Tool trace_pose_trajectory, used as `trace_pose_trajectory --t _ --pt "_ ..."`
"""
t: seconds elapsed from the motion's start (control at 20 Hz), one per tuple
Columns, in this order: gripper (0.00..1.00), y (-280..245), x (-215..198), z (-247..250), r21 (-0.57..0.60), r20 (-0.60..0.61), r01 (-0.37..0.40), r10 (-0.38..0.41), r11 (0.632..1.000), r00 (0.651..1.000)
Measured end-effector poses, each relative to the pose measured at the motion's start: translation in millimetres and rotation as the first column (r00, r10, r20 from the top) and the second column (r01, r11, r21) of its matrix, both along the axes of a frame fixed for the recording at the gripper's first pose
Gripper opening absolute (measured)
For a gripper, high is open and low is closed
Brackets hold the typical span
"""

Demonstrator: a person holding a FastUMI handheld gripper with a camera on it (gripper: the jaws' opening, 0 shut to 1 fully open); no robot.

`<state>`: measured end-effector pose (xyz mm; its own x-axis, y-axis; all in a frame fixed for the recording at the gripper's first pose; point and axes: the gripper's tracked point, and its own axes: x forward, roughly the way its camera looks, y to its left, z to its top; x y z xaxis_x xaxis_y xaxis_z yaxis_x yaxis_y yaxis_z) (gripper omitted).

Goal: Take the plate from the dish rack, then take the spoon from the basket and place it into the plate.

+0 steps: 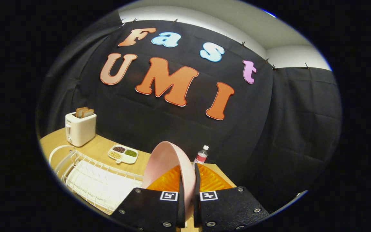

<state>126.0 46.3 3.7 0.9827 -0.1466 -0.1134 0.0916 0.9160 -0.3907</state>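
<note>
Pink plate (pixel 169 164) pinched edge-on between both fingers of the hand-held gripper (pixel 188 196), rim clamped, body standing up and leaning left above the fingers. Lifted clear of the white wire dish rack (pixel 92 180), which sits down and left of the fingers on the table (pixel 100 148). Orange ribbed thing (pixel 211 180) directly behind the plate, just ahead of the fingertips; possibly the basket, cannot confirm. Spoon not made out.

Further out: divided white tray (pixel 123 154) with three heaps of beans or grains beyond the rack, white toaster (pixel 80 129) with two bread slices up at the far left of the table, small clear bottle (pixel 201 156) with white cap standing near the table's far edge, just right of the plate.

Judged step: plate taken from rack, set-down still to do, spoon after that.

Risks:
- Grip on rim only, thin contact; plate could pivot or slip out if swung fast or tilted further.
- Bottle close to the plate's right edge; a sideways sweep could knock it over.
- Plate blocks the forward view; set-down spot hard to judge, edge-first landing could rock it.

Writing: bottle label reddish, too small to read. Square black-and-white markers on both fingers, no text.
</note>
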Motion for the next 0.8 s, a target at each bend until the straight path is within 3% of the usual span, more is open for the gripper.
trace_pose_trajectory --t 0.15,0.4,0.8 --pt "0.1 -3.0 -27.9 -2.4 0.041 0.0 -0.016 0.016 0.999 1.0" --pt "0.1 -8.9 -71.7 -30.0 0.204 -0.051 -0.035 0.046 0.978 0.998" --pt "0.1 -8.0 -137.9 -89.9 0.473 -0.132 -0.054 0.131 0.879 0.982"
